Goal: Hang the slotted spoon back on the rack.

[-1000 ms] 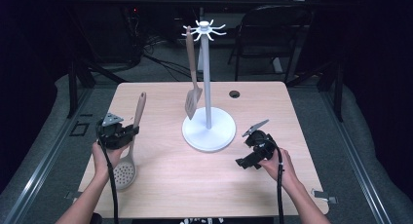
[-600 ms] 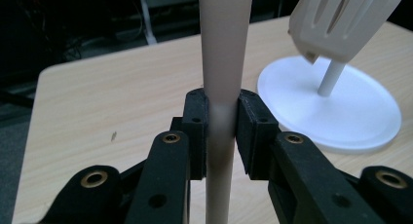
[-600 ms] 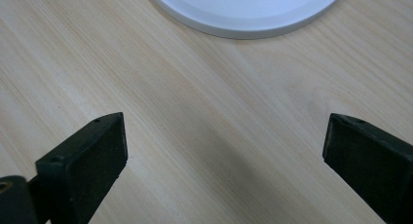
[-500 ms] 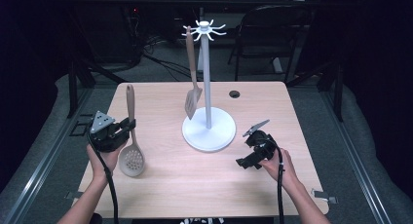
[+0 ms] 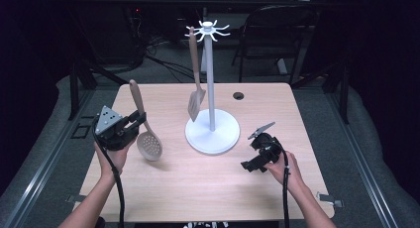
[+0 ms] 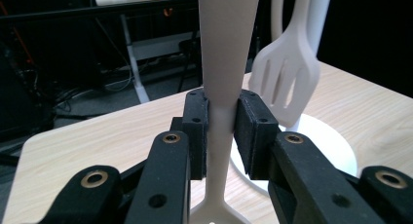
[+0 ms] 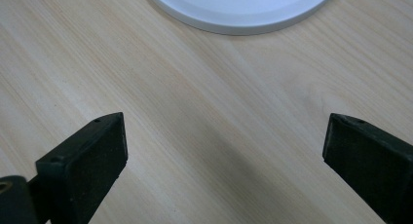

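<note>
The skimmer [image 5: 144, 131] stands upright, its thin handle pinched between the left gripper [image 6: 221, 121]'s jaws, bowl below them and off the table [image 5: 208, 188]. Gripped so narrowly, it could pivot or slip, or knock the hung spatula [image 6: 287, 83] just beyond. The right gripper [image 7: 224, 141]'s jaws gape, empty.

Light wood-grain rectangular table [image 5: 163, 188] seen from above – a white round-based utensil stand with a hooked top [image 5: 212, 134] is set on it near the middle. A small black round grommet [image 5: 238, 95] is seen toward the far edge.
</note>
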Available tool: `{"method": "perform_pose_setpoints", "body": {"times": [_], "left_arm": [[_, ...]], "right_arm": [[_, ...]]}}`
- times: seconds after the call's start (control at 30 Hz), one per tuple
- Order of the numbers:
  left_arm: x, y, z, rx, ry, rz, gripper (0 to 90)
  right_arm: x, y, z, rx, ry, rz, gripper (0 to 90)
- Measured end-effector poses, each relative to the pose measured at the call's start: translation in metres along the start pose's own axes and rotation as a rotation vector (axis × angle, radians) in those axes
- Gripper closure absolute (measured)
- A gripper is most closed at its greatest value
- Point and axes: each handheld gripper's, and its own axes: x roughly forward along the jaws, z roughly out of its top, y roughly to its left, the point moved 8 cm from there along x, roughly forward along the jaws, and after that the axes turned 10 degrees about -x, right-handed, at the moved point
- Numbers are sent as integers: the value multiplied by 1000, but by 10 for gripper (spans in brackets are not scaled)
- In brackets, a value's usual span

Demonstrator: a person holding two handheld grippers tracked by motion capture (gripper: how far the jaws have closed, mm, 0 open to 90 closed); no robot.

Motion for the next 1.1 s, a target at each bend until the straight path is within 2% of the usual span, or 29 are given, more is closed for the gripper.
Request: {"method": "perform_pose_setpoints", "body": {"times": [0.5,0.67,1.1], "left_arm": [[15,-32,10,43,17,-68,757],[21,-46,16,62,12,-94,757],[36,-69,27,76,9,-132,757]], "right_arm": [[0,0,-1,4,7,0,21],[-1,0,-1,4,5,0,21],[-1,-1,-1,0,3,1,21]]}}
